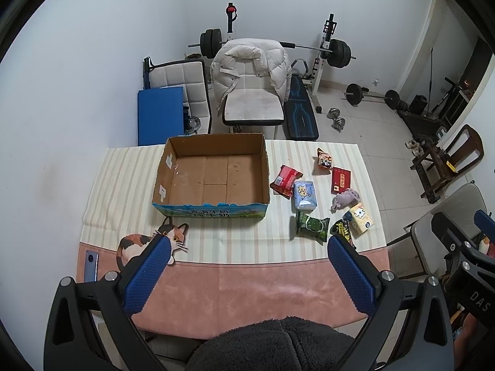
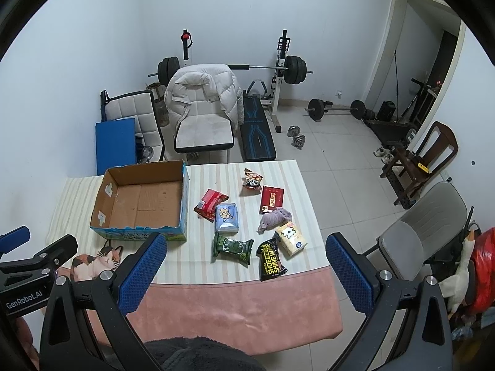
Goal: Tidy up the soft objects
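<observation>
An empty cardboard box (image 1: 213,171) (image 2: 142,201) stands on the striped cloth. To its right lie several soft packs: a red pack (image 1: 285,181) (image 2: 210,203), a light blue tissue pack (image 1: 304,194) (image 2: 227,218), a green pack (image 1: 312,225) (image 2: 232,248), a black wipes pack (image 1: 342,229) (image 2: 270,259), a yellow pack (image 1: 360,219) (image 2: 291,238), a purple cloth (image 1: 346,198) (image 2: 273,218), a red flat pack (image 1: 341,180) (image 2: 271,199) and a small snack bag (image 1: 324,160) (image 2: 253,181). My left gripper (image 1: 247,253) and right gripper (image 2: 246,247) hover open above the table's near edge, holding nothing.
A cat-shaped mat (image 1: 139,244) (image 2: 96,259) and a phone (image 1: 91,264) lie at the near left of the table (image 1: 247,296). Chairs, a jacket-covered seat (image 1: 250,86), a weight bench and barbells stand behind. A grey chair (image 2: 420,232) sits to the right.
</observation>
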### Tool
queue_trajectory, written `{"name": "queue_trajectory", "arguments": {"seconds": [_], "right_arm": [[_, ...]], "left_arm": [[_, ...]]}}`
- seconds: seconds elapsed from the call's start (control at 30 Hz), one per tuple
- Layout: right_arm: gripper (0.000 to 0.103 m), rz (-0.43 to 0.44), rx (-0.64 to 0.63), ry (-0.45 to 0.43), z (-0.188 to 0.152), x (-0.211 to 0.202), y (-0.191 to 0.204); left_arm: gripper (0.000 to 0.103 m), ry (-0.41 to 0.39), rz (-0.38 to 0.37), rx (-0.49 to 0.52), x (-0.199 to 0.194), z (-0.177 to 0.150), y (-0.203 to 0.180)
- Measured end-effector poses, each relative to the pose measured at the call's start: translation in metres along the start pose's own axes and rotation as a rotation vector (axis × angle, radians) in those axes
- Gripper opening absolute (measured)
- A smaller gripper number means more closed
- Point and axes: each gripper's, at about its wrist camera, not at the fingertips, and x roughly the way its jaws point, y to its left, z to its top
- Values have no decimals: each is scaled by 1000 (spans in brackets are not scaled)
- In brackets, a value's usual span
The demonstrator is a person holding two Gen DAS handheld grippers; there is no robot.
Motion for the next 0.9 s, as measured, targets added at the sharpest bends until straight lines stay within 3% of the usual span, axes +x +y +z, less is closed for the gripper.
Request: {"name": "queue_trajectory", "arguments": {"seconds": [0.9], "right_arm": [[103, 3, 4, -21, 4, -7, -2]], "left_arm": [[103, -12, -6, 2, -9, 8, -12]]}}
